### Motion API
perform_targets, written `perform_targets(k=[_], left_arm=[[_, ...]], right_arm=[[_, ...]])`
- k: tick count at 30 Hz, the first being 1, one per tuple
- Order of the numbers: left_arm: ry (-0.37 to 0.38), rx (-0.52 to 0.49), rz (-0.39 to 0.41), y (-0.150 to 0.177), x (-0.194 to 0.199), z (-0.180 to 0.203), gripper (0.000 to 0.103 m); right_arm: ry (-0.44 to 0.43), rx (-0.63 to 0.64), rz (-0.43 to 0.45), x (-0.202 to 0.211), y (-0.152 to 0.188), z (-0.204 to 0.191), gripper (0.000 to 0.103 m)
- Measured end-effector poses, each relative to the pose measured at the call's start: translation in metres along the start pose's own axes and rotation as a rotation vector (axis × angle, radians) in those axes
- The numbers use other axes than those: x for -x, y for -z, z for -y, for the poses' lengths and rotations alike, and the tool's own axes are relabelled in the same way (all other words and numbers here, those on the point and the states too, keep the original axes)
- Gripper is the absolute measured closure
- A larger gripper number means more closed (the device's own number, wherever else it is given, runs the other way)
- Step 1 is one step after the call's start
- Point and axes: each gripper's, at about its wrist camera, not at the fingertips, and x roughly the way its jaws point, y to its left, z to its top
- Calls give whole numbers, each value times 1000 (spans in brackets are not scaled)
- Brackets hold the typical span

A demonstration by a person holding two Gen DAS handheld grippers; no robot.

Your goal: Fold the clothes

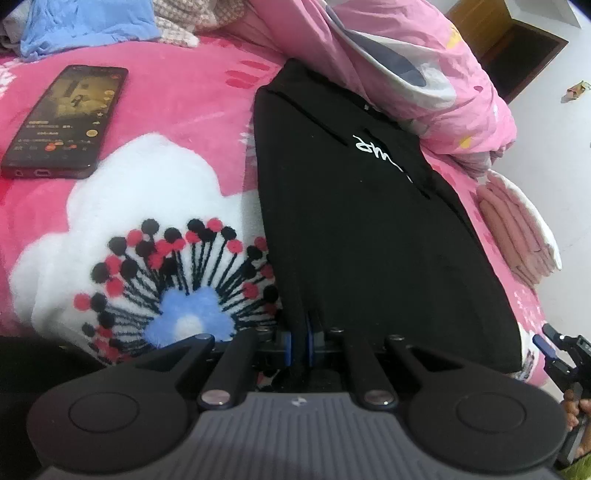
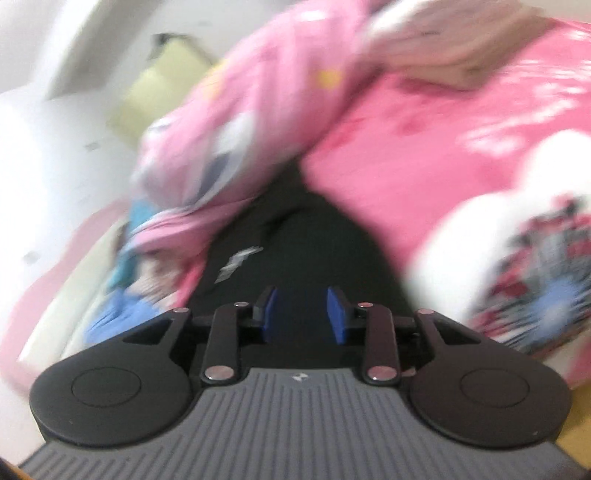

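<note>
One black garment (image 1: 369, 240), matte knit, folded to a long narrow panel with straight side edges; white script lettering across its upper part; thin dark drawcords run along the far half. It lies flat on the pink fleece blanket (image 1: 177, 103), its far end tucked against the quilt.

One fleece blanket, plush pile, hot pink, bearing a large white flower patch (image 1: 122, 206) with a pale blue centre and black and red dotted stamens; the patch sits just left of the garment.

One quilt (image 1: 424, 74), smooth pale pink cotton, crumpled into a ridge, with grey-blue and white print.

One smartphone (image 1: 66, 118), glossy dark slab, screen lit, lying flat on the blanket well left of the garment.

One blue cloth (image 1: 85, 26), thin and wrinkled, heaped at the far edge beside a woven checked fabric (image 1: 199, 18).

One stack of folded pale pink fabric (image 1: 517, 229), ribbed edges showing, near the bed's right edge.

Left gripper (image 1: 301, 332): black linkage, blue pads, pitched downward; jaws drawn tight on the garment's near edge, cloth pinched between them.

Right gripper (image 2: 301, 314): pads standing apart, nothing pressed between them, black cloth beyond; its own view is motion-blurred. It also shows at the right margin of the left wrist view, held by a hand (image 1: 576, 410).
</note>
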Motion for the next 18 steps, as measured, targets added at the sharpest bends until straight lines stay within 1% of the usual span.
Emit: perform_targets(k=[3, 6, 7, 8, 9, 10, 14, 16, 18], left_arm=[[-26, -7, 11, 4, 3, 3, 95], [-49, -18, 18, 7, 4, 7, 95], [-55, -23, 19, 7, 4, 8, 95], [-60, -27, 19, 7, 4, 9, 94], [-63, -29, 19, 7, 4, 10, 94], [-64, -30, 18, 7, 4, 10, 94], [-68, -32, 15, 6, 2, 12, 94], [-69, -34, 14, 6, 2, 12, 94], [-71, -39, 12, 6, 2, 13, 94]], right_arm=[[34, -68, -39, -22, -12, 24, 73], [40, -98, -53, -20, -8, 54, 75], [26, -118, -56, -21, -7, 61, 75], [6, -140, -60, -28, -1, 62, 75], [-13, -161, -63, -39, 5, 56, 75], [-30, -177, -69, -40, 7, 56, 75], [-99, -245, -105, -31, 14, 61, 75], [-120, -253, -121, -28, 15, 61, 75], [-122, -241, -126, -27, 12, 61, 75]])
